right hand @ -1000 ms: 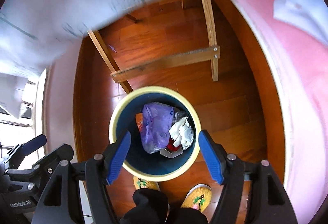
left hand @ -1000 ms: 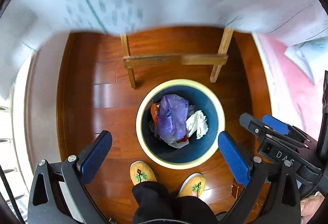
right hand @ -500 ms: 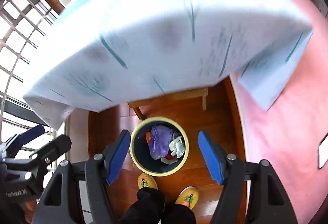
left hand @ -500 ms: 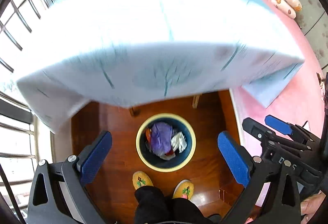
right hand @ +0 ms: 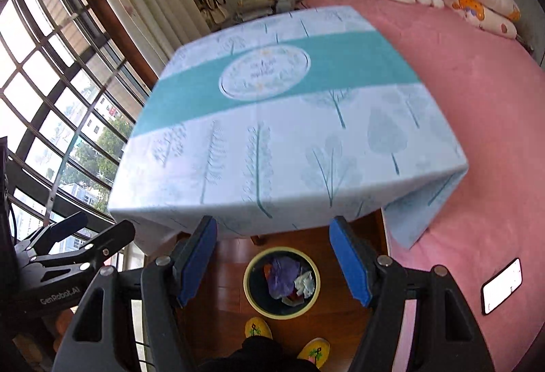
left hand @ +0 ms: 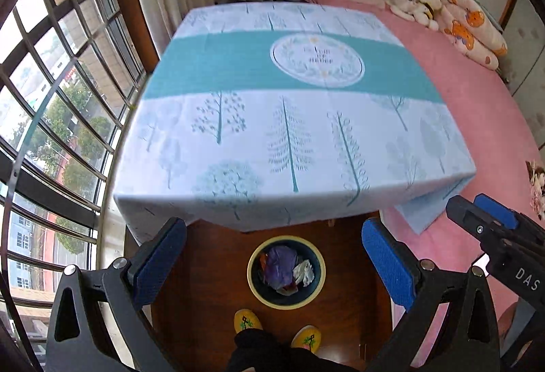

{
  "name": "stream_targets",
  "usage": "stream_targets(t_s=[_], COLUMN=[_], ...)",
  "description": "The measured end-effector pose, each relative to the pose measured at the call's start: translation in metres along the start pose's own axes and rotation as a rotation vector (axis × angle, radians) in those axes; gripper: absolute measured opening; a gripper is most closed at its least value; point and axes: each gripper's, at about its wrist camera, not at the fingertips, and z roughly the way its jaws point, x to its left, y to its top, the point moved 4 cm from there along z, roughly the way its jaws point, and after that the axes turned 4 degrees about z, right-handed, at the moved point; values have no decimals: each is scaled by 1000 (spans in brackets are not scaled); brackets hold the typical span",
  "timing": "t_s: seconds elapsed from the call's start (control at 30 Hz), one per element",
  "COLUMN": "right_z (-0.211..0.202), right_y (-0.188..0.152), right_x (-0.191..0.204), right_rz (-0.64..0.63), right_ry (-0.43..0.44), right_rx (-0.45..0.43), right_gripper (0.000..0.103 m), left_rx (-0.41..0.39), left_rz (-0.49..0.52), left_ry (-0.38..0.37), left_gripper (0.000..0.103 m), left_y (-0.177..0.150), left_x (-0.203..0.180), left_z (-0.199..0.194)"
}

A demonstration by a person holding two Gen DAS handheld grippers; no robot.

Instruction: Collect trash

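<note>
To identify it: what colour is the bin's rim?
Pale yellow, on the bin, clearest in the left wrist view.

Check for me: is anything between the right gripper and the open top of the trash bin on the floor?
Nothing visible blocks it. The right gripper, open and empty, hangs above the trash bin. The bin's mouth is uncovered, already holding a purple bag and white tissue. The clothed table lies beyond it.

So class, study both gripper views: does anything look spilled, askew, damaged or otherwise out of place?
Nothing stands out. The round yellow-rimmed blue trash bin stands upright on the wooden floor, its purple bag and white crumpled paper inside, and the tree-print tablecloth lies flat.
</note>
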Motion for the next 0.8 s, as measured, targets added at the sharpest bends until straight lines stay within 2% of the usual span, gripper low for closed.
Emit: stream_targets(t_s=[0.17,0.33,0.8], right_z=[-24,-33,-45], right_y=[13,13,15], right_x=[17,25,34], right_rz=[-22,-51,-65], right_ry=[-1,-8,-6], right_rx=[-41,-63,-107], right_gripper=[69,69,69], left_rx=[-67,-106,-141], left_rz=[-13,-24,-38], left_ry=[29,44,34], left_gripper=[102,102,102], left_y=[13,20,18], left_x=[5,7,5], left_z=[-28,-39,-48])
